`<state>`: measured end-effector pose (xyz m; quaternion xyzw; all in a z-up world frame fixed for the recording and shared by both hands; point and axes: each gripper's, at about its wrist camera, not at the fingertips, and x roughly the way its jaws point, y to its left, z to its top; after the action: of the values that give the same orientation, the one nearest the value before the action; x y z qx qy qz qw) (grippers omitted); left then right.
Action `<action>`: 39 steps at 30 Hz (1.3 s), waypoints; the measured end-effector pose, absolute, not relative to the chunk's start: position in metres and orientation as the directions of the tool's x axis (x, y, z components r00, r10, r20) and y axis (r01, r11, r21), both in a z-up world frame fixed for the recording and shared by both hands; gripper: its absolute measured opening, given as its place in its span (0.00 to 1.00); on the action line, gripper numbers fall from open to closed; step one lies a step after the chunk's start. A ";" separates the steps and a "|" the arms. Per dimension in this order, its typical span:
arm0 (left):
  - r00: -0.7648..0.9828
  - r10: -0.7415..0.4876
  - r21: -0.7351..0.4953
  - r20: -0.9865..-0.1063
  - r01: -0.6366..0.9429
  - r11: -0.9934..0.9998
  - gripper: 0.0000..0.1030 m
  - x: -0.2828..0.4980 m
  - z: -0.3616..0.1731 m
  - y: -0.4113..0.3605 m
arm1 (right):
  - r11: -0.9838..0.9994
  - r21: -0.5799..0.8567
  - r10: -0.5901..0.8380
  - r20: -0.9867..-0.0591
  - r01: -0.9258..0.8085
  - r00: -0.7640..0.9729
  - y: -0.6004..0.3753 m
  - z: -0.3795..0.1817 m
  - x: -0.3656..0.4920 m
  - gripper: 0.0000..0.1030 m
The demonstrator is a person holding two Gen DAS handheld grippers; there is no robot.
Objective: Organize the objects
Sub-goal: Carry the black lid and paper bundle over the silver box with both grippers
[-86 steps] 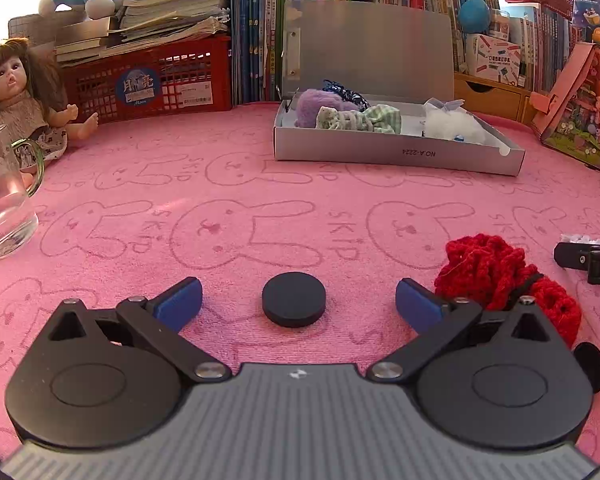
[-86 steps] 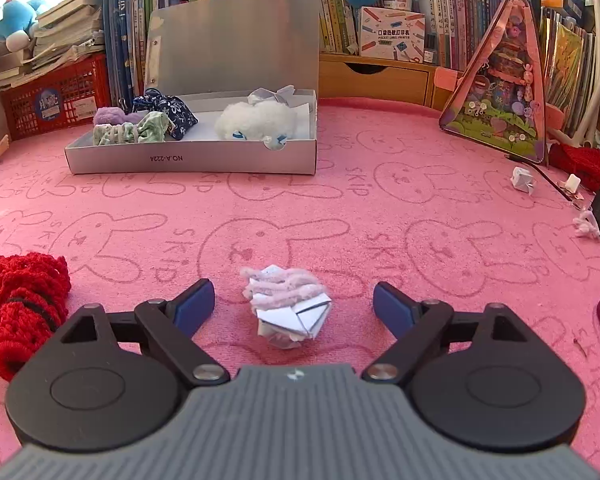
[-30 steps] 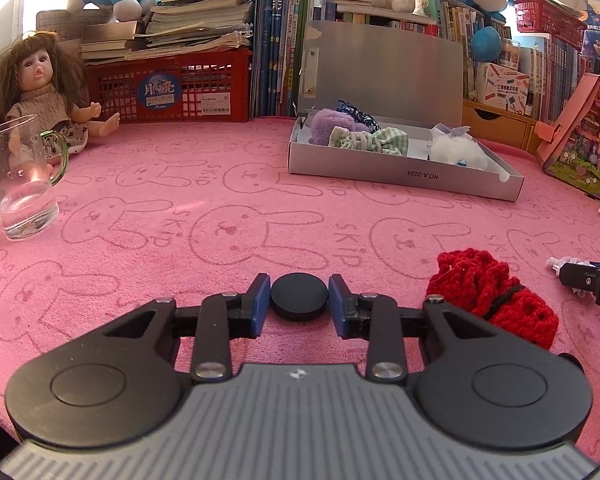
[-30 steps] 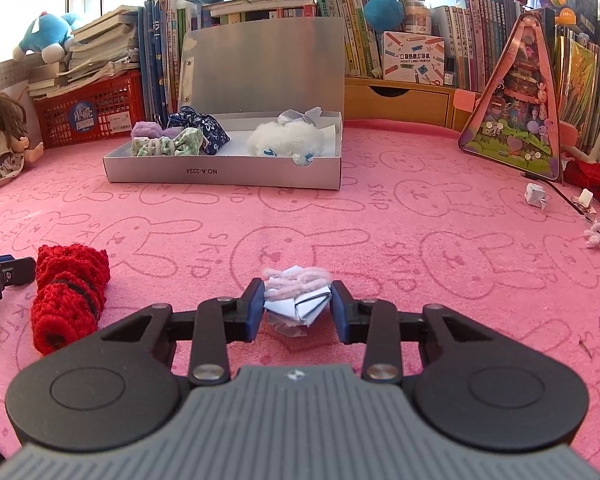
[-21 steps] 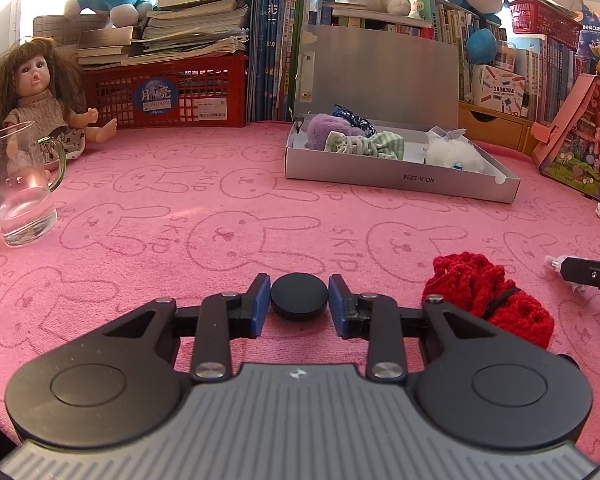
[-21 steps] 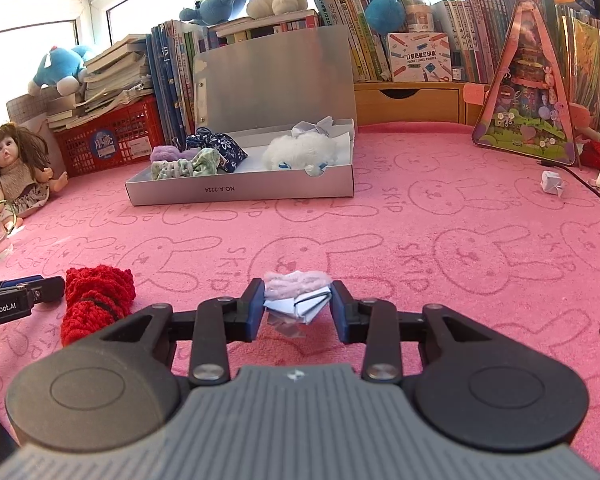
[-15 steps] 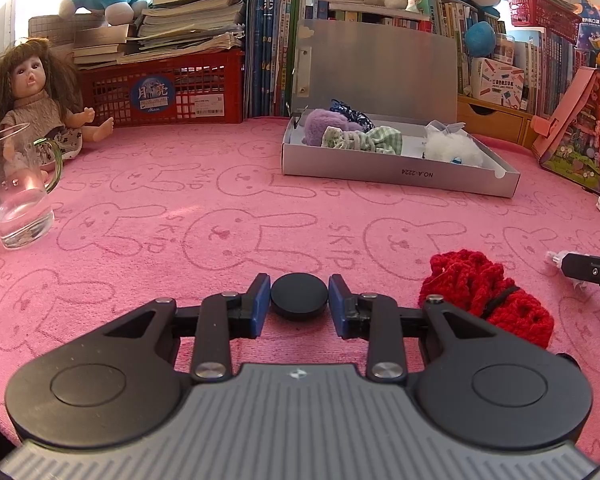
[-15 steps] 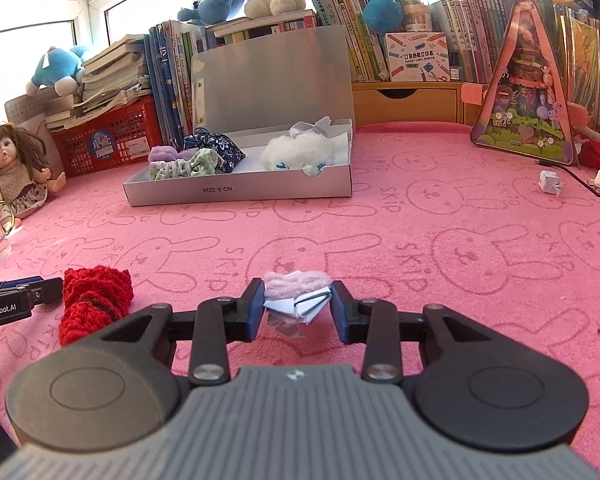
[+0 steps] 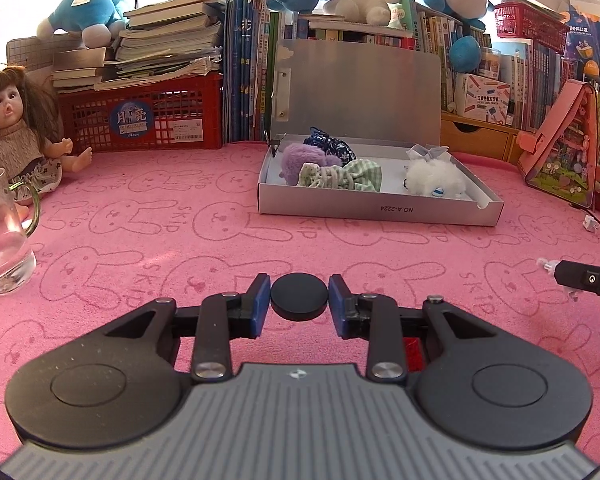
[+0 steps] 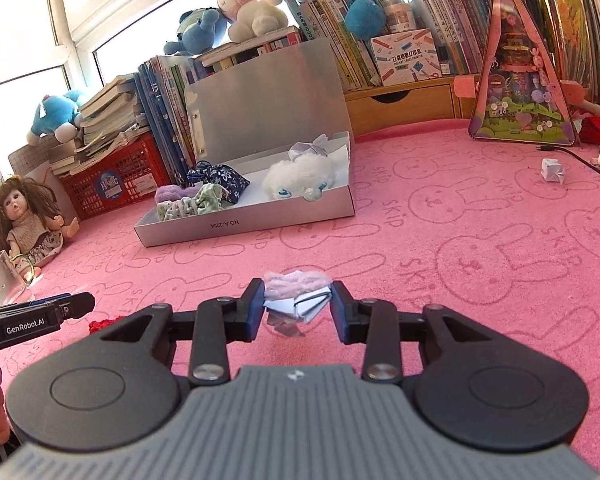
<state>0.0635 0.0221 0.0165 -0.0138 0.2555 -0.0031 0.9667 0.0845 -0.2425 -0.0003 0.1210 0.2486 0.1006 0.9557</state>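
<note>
My left gripper (image 9: 299, 304) is shut on a flat black round disc (image 9: 299, 296), held just above the pink rabbit-print cloth (image 9: 140, 216). My right gripper (image 10: 298, 307) is shut on a small bundle of pale pink fuzzy cord and folded white paper (image 10: 296, 294), lifted off the cloth. Ahead lies the open silver box (image 9: 380, 209) (image 10: 236, 224), its lid upright, holding a purple fluffy piece, a green checked scrunchie, a dark floral pouch and a white plush toy. A red knitted piece (image 10: 102, 325) (image 9: 414, 354) shows only as slivers behind the grippers.
A glass mug (image 9: 4, 240) stands at the left near a doll (image 9: 16, 132). A red crate (image 9: 148, 116), books and plush toys line the back. A pink triangular toy house (image 10: 520, 80) and small paper bits (image 10: 552, 169) lie to the right.
Both grippers closed on their objects and have since lifted and moved toward the box. The right gripper has rolled, tilting its view. The red knitted piece has slipped behind the left gripper.
</note>
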 end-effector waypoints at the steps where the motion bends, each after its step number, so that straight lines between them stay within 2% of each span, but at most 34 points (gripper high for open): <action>1: 0.872 -0.016 -0.031 -0.490 0.001 1.000 0.36 0.066 0.019 0.022 | 0.951 0.279 0.253 -0.444 -0.136 0.860 -0.242 0.002 0.085 0.39; 7: 0.881 -0.048 -0.076 -0.471 0.014 0.997 0.36 0.086 0.039 0.030 | 0.956 0.256 0.240 -0.403 -0.143 0.883 -0.239 0.023 0.101 0.39; 15: 0.892 -0.065 -0.082 -0.448 0.032 0.996 0.36 0.121 0.062 0.024 | 0.942 0.320 0.214 -0.349 -0.099 0.912 -0.242 0.043 0.146 0.39; 29: 0.899 -0.100 -0.115 -0.427 0.056 0.992 0.36 0.208 0.091 0.015 | 0.894 0.424 0.289 -0.297 -0.145 0.910 -0.217 0.063 0.240 0.39; 35: 0.892 -0.095 -0.117 -0.442 0.047 0.992 0.36 0.264 0.090 0.015 | 0.828 0.523 0.382 -0.263 -0.202 0.886 -0.209 0.048 0.291 0.40; 39: 0.885 -0.068 -0.102 -0.461 0.023 0.995 0.36 0.292 0.077 0.012 | 0.805 0.568 0.388 -0.292 -0.168 0.874 -0.208 0.016 0.318 0.40</action>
<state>0.2924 0.0123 0.0774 -0.0469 0.2389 -0.0233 0.9696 0.3178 -0.2081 0.0158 0.2736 0.2014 0.1497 0.9285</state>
